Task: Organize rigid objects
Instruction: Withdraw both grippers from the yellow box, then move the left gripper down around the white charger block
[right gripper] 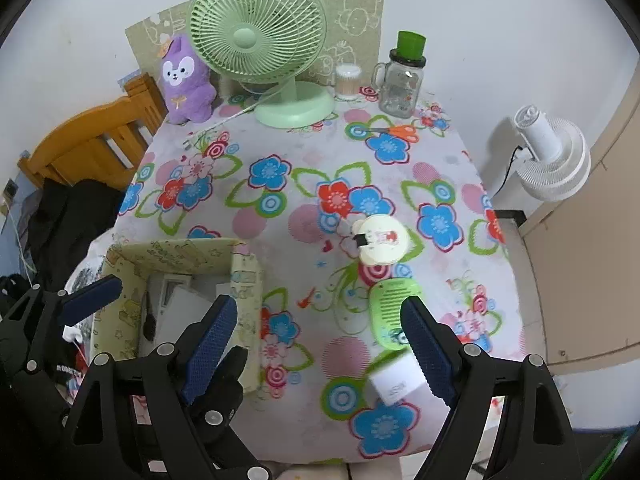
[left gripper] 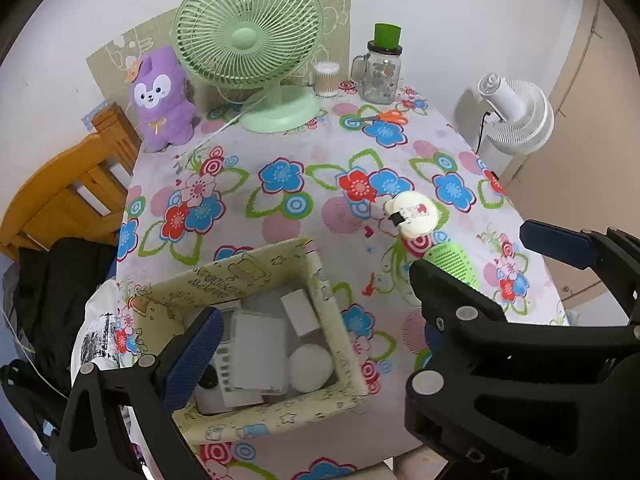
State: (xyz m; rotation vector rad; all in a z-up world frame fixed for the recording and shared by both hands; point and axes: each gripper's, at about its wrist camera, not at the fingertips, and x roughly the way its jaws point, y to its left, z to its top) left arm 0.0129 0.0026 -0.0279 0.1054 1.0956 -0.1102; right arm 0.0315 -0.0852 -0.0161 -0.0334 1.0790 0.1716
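While both my claws hang over the flowery bench point(right gripper: 280, 152), the box point(left gripper: 320, 280) on my left side already has a pile of white bits in it. Still out on the cloth: a little white block point(right gripper: 394, 384), a green comb thing point(right gripper: 394, 312) and a round cream gadget point(right gripper: 382, 242).

My right claw point(right gripper: 320, 344) is spread wide with nothing in it, and the white block sits just inside its right finger, low and close. That's the nearest piece by far, so I'd guess it goes next. It looks boxy and a bit skewed to the fingers, so I'd probably need to slide right and drop down.

My left claw point(left gripper: 316, 304) is wide too and empty, sitting above the box, well away from the loose stuff. The comb's long side runs roughly away from me.
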